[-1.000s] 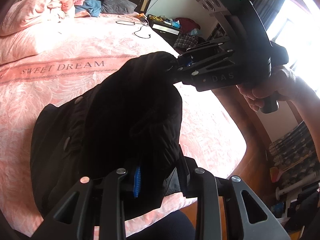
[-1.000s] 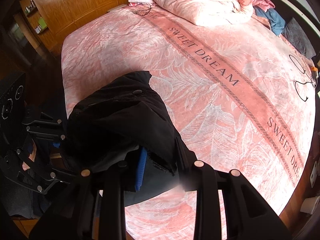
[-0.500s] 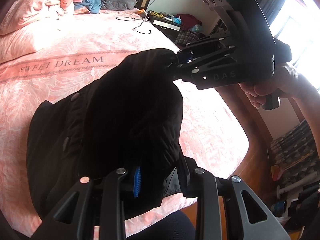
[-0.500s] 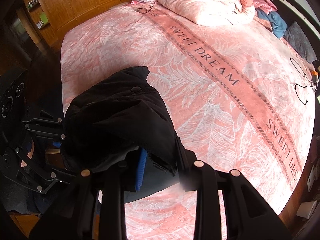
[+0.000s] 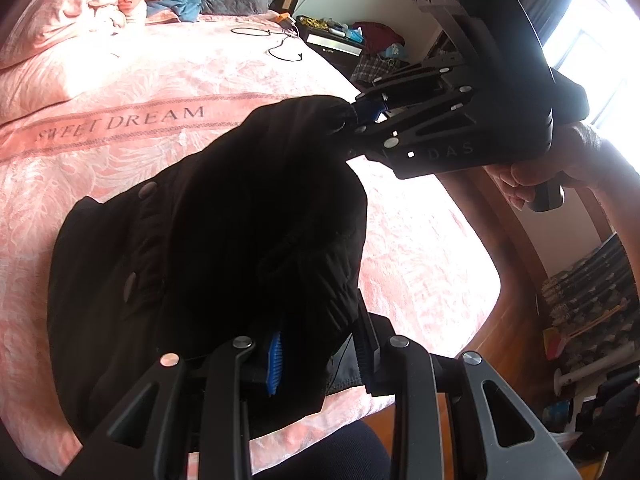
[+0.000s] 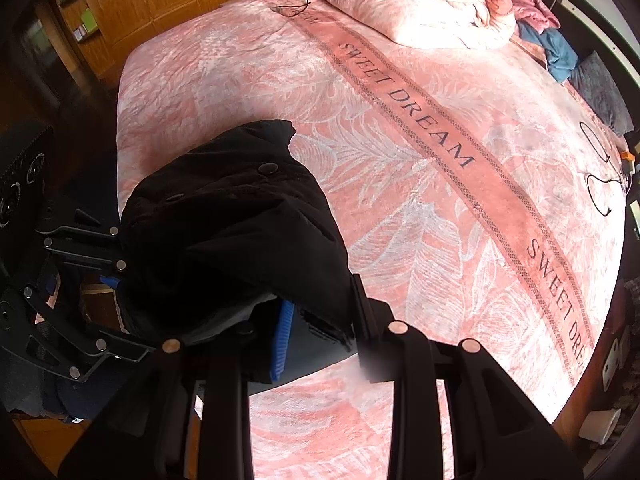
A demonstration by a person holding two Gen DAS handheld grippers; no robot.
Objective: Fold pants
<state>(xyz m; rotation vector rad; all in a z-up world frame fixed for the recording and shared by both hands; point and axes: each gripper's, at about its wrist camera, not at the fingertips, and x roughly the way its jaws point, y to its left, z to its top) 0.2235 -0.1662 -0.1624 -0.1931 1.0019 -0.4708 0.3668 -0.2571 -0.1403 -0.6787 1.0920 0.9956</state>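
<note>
**Ana:** Both hand-held grippers are clenched on the black pants [image 5: 224, 240]. In the left wrist view the left hand-held gripper [image 5: 316, 350] sits at the bottom centre, its fingers nearly together with a bunched fold pinched between the blue pad and the opposite finger. The right hand-held gripper [image 5: 360, 114] comes in from the upper right and bites another corner of the same garment.

**Ben:** And where do the pants lie?

**Ana:** Partly lifted. The held edge hangs between the two grips, while the far part, with its snap buttons, rests on the pink bed [image 6: 420, 208] near the bed's lower corner, at the lower left of the right wrist view. The right hand-held gripper [image 6: 320, 332] in that view shows the same narrow clamp on cloth, and the left hand-held gripper [image 6: 108, 276] appears at the left edge.

**Ben:** So how should the fold be done well?

**Ana:** My judgement: carry both corners forward together at one height, so the held edge stays straight (a sagging middle would make a crooked crease). Lay it onto the part that already rests on the bed, edges matched, and only then let go. The fabric looks thick and padded, so it will likely bulge; pressing it flat after release should help.
</note>
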